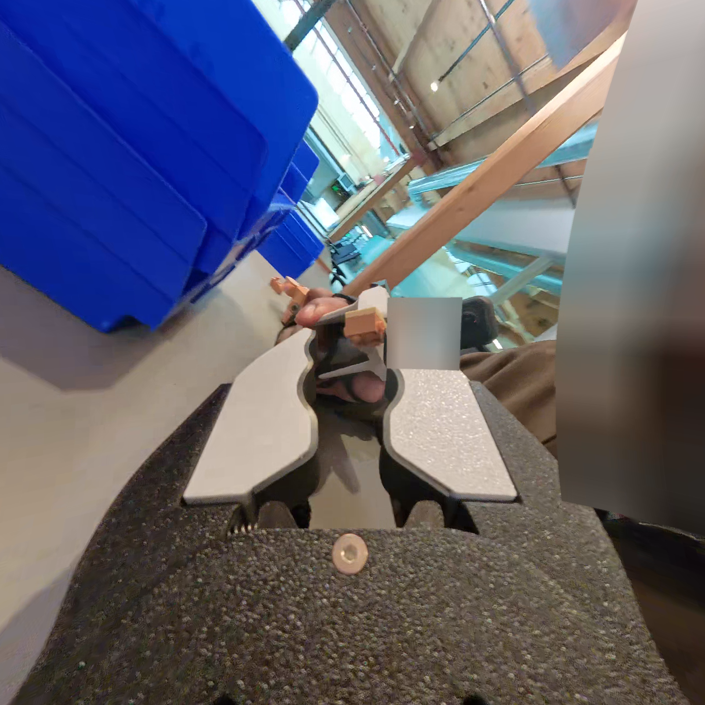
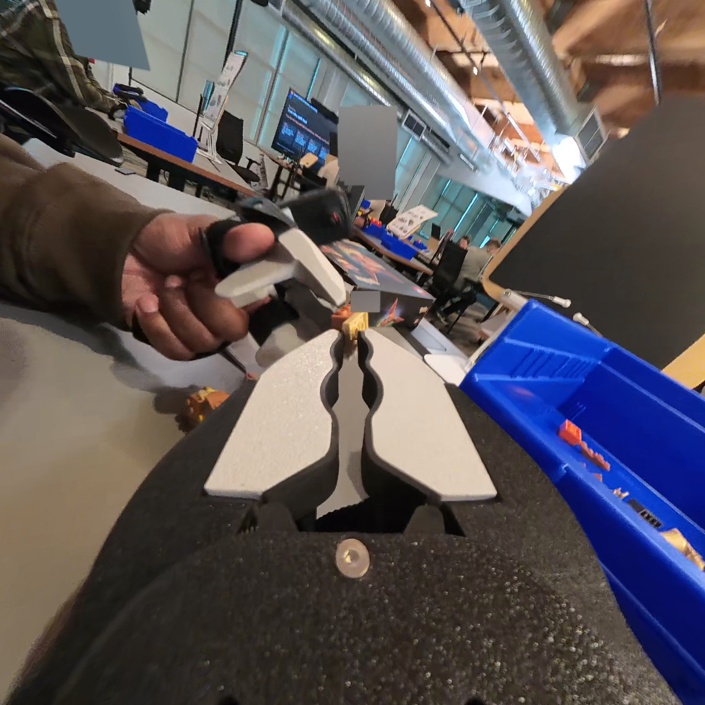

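Brick piece, tan and orange, sits pinched between the fingertips of the right tool. Left tool faces it just ahead, jaws spread and empty. A blue bin stands on the surface, right of the right tool.

A pale grey tabletop is seen at a tilt. A stack of blue plastic bins stands on it in the left wrist view. In the right wrist view, an open blue bin holds small orange and tan bricks. Behind, a dark monitor, office chairs and silver ceiling ducts are shown.
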`<state>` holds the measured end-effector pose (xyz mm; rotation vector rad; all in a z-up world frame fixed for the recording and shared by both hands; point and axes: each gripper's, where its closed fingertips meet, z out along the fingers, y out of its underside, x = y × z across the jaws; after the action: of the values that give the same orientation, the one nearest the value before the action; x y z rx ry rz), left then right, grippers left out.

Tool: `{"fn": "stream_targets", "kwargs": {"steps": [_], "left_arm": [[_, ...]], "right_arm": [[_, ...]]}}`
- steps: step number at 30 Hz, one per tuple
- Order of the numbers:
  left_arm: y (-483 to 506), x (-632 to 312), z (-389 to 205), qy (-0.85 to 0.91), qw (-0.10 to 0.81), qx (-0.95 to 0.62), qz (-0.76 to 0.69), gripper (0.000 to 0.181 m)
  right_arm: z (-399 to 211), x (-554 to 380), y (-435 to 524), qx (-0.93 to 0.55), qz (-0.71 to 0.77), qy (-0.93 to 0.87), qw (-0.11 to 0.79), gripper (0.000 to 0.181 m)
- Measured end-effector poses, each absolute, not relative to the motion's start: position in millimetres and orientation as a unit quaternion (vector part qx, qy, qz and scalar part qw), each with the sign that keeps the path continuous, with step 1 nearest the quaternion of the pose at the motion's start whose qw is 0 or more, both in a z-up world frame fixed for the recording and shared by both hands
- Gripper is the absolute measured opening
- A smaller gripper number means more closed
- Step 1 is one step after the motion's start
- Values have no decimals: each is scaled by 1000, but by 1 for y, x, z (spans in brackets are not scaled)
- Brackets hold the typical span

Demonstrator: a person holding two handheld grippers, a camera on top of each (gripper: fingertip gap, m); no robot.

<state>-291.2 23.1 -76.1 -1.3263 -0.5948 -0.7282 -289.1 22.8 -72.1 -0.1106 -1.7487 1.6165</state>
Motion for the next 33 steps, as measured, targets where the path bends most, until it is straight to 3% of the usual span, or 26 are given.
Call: {"fn": "stream_targets", "kwargs": {"steps": [8, 11, 21, 26, 33], "left_arm": [[26, -280, -68, -247, 694, -546, -399, 30], [28, -279, -70, -246, 699, -553, -383, 21], [27, -276, -83, -203, 690, -633, -287, 20], [25, -272, -87, -154, 674, -690, -214, 20], [15, -285, -92, -149, 668, -712, -160, 20]], "right_arm": [[-72, -287, 19, -22, 613, -675, 409, 7], [-71, -284, 16, -14, 616, -673, 409, 7], [-81, -282, 15, 39, 553, -692, 463, 7], [-83, -278, 15, 30, 577, -714, 396, 7], [-57, -306, 59, -89, 651, -671, 344, 5]]}}
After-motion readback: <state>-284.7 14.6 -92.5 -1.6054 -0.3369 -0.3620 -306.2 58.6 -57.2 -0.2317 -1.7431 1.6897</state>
